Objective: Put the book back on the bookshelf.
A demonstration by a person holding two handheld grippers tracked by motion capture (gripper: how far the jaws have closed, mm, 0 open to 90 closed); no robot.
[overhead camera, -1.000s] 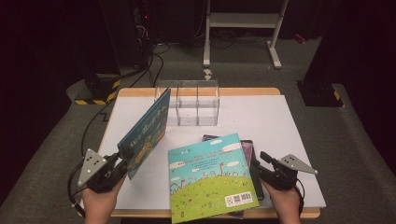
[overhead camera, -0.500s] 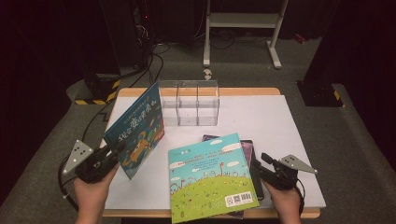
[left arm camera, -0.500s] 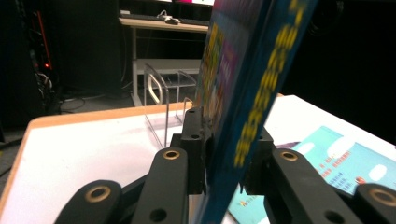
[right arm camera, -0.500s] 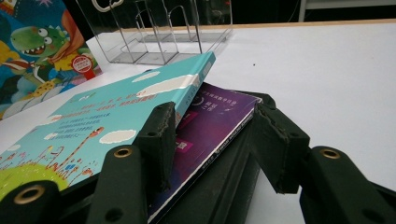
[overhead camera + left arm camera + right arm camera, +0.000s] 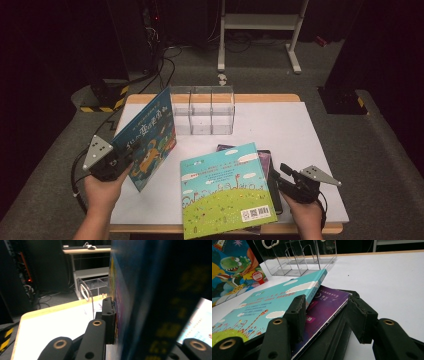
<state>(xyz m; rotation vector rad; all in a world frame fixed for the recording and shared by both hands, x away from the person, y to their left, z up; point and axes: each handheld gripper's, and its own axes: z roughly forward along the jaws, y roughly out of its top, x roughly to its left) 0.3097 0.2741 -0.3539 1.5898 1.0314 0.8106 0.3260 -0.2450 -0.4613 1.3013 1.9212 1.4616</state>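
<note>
The left gripper (image 5: 124, 161), jaws just closing, is clenching a blue dinosaur book (image 5: 147, 137) upright beside the clear rack (image 5: 202, 110). The right gripper (image 5: 279, 176) is straddling the purple book (image 5: 325, 306), grip unclear, under a green one (image 5: 222, 190). Three books; titles unreadable.

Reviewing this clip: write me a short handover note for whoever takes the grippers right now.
Left gripper: shut on the blue dinosaur book, held upright off the white table, near the clear acrylic divider rack.
Right gripper: jaws partly open around the edge of the book stack; grip unclear.
Stack: green-and-teal book on the purple book, front of table.
Done: one book lifted. Left: probably slot it into the rack, then the others.
</note>
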